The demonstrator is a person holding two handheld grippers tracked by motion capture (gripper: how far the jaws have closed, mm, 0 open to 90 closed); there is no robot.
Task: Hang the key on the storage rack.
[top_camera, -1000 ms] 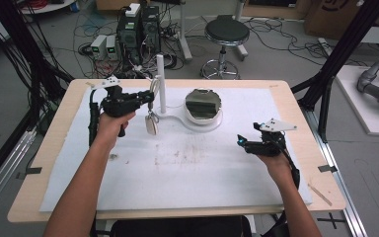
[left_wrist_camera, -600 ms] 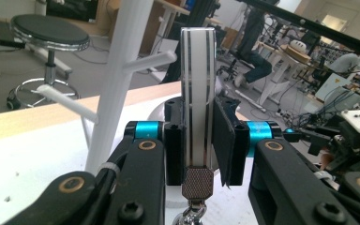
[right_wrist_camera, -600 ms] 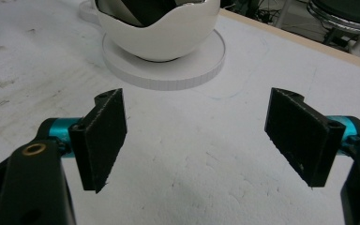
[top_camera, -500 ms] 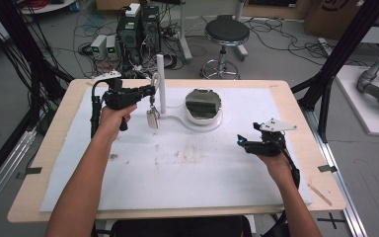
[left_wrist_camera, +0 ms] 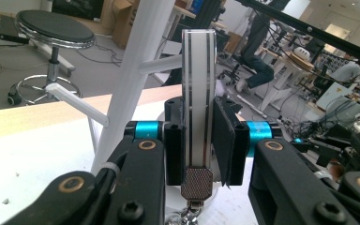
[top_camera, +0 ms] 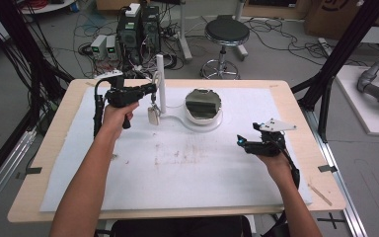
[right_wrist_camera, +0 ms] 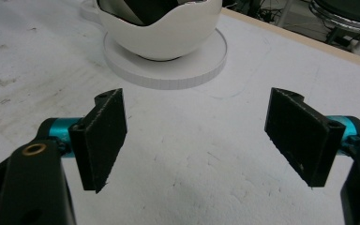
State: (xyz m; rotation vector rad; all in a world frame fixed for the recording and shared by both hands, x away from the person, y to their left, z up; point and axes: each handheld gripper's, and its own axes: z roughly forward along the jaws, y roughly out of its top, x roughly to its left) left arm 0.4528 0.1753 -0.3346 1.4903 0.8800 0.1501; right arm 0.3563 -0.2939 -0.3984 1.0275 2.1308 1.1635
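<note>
My left gripper (top_camera: 150,90) is shut on a white strap with black stripes (left_wrist_camera: 198,93), held upright between the jaws. A metal clasp (left_wrist_camera: 196,183) ends the strap, and a small beige tag (top_camera: 153,116) dangles below it. The strap hangs right beside a white peg stand (top_camera: 160,81); in the left gripper view its post (left_wrist_camera: 138,70) and pegs rise just behind the strap. My right gripper (top_camera: 242,143) hovers low over the right of the table, open (right_wrist_camera: 199,140), with nothing between its pads.
The stand's base curves to a round white dish (top_camera: 203,121) that carries a white bowl (right_wrist_camera: 161,28) with a dark grey object (top_camera: 202,102) inside. White paper (top_camera: 187,168) covers the wooden table. Behind the table are a stool (top_camera: 226,32) and computers (top_camera: 138,27).
My left gripper has lifted slightly and moved closer to the stand's post, carrying the strap and tag with it. The right gripper has stayed in place.
</note>
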